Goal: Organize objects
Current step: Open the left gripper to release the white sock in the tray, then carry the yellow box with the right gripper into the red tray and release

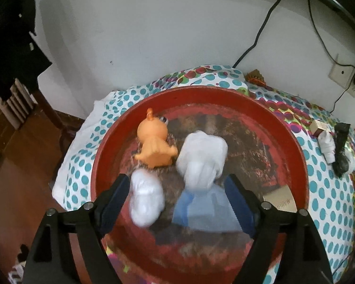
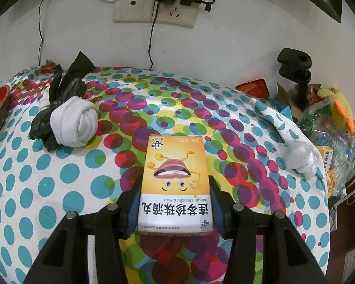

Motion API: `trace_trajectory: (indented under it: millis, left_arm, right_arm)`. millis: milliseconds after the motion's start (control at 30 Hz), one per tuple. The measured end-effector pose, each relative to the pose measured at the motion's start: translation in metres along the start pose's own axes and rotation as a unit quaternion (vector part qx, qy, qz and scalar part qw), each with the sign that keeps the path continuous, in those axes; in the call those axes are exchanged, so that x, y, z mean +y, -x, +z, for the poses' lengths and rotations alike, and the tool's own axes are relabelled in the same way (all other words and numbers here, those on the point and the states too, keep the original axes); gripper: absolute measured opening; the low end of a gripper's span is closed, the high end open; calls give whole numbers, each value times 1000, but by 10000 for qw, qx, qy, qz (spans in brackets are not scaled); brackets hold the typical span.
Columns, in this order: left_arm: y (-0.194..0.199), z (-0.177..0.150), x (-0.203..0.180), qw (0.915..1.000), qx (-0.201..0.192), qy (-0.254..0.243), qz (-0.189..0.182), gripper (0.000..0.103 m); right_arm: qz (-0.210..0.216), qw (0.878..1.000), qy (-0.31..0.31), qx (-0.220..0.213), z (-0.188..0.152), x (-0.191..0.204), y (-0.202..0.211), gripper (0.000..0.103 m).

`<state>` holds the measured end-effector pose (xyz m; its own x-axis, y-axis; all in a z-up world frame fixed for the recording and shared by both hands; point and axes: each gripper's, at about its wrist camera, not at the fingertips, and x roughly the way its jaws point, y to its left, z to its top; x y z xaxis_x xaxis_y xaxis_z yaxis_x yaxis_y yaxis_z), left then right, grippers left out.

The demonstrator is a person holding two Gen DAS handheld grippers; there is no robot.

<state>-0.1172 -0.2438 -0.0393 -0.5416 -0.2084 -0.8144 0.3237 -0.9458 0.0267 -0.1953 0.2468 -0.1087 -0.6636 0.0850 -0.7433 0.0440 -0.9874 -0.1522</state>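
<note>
My left tongs (image 1: 177, 201) stand released over the red basin (image 1: 295, 142), with nothing pressed between the pads. The basin already holds what I count as five things: one orange toy duck (image 1: 155, 145) at about eleven o'clock, one small white bundle (image 1: 146, 201) at eight, one larger white bundle (image 1: 201, 158) near the centre, a pale blue bag (image 1: 201, 208) at six, blurred, and a cardboard box (image 1: 281, 198) at four, partly hidden.

My right tongs (image 2: 175, 203) are clenched on one yellow medicine box (image 2: 175, 179), held over the dotted cloth (image 2: 59, 189) on the bench. Left out on that cloth are one rolled white sock (image 2: 78, 123) touching one black plastic bag (image 2: 59, 90) at ten o'clock, and one white crumpled bag (image 2: 300, 158) at three.

I judge the sorting past halfway: this box goes next, then those three.
</note>
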Motion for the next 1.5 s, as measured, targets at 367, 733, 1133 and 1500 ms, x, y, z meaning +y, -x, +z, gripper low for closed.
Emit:
trace_trajectory:
  millis: [367,733,1133,1500]
  left_arm:
    - [29,-53,19,9977,-303,218,574,89]
    - [29,-80,38,9967,-418,451,531,93]
    - [26,-83,54,9962,-364,735,305,93]
    - [31,-81,50,9963,-443,618,406,93]
  right_arm:
    - [-20,10000,17,-1,0,0,1,51]
    - [-116,9999,48,-24,1,-1,6,51]
    - [184,9993,172,-292,13,31,46,51]
    - [716,9930,785,-513,26,113,80,51]
